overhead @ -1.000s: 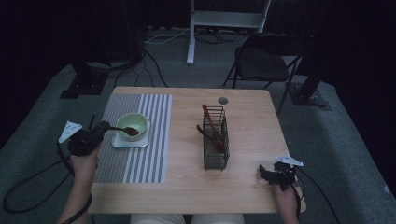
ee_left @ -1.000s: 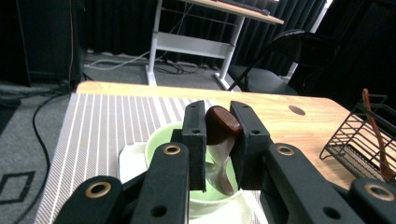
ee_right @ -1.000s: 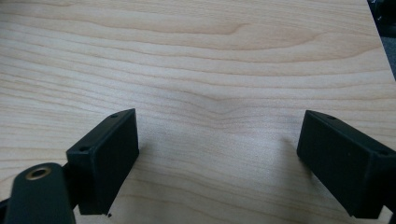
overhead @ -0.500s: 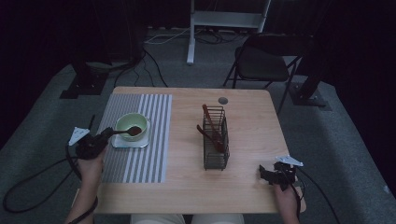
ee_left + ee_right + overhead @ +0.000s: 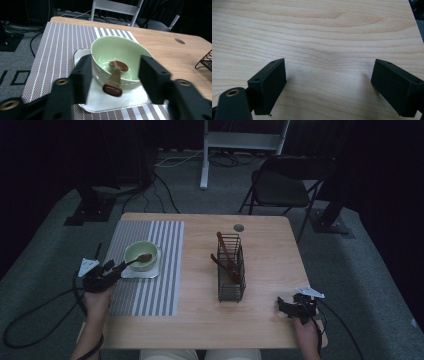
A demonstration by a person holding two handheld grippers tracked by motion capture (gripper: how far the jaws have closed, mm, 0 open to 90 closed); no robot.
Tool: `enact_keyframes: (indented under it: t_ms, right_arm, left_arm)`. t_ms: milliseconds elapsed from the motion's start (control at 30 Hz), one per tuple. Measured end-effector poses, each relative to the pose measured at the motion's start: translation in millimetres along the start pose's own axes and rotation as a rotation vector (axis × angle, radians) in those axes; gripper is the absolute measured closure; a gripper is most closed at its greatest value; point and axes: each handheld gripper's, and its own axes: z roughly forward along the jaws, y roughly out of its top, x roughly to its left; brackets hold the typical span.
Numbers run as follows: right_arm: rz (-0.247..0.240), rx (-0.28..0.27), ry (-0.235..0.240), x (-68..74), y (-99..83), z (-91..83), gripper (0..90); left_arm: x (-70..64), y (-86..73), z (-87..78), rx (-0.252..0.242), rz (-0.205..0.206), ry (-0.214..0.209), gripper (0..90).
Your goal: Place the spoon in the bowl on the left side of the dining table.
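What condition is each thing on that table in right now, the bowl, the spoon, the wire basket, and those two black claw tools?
Green bowl: upright on a white square plate, spoon inside.
Brown spoon: resting in the bowl, handle over the rim, not gripped.
Wire basket: upright, holding brown utensils.
Left gripper: open, jaws either side of the spoon handle.
Right gripper: open, over bare table.

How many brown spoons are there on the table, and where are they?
3 that I can make out: one spoon leans in the green bowl at the left gripper, and two utensils stand in the wire basket. The mesh may hide more.
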Motion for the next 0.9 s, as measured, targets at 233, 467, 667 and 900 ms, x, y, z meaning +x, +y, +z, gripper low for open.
enact_keyframes:
  t_ms: [233, 467, 667, 900]
  right_arm:
    - [0.0, 0.0, 0.0, 0.0, 0.0, 0.0, 12.0]
    - [-0.001, 0.0, 0.0, 0.0, 0.0, 0.0, 12.0]
    - [0.0, 0.0, 0.0, 0.0, 0.0, 0.0, 12.0]
    - [0.002, 0.001, 0.0, 0.1, 0.1, -0.1, 12.0]
  left_arm:
    - [-1.0, -2.3, -4.3, 0.011, 0.015, -0.009, 38.7]
    - [1.1, -9.9, -12.8, 0.015, 0.009, -0.016, 28.0]
    - [1.1, -19.2, -19.5, 0.037, 0.041, -0.022, 25.8]
    - [3.2, -32.4, -29.0, 0.041, 0.039, -0.014, 18.6]
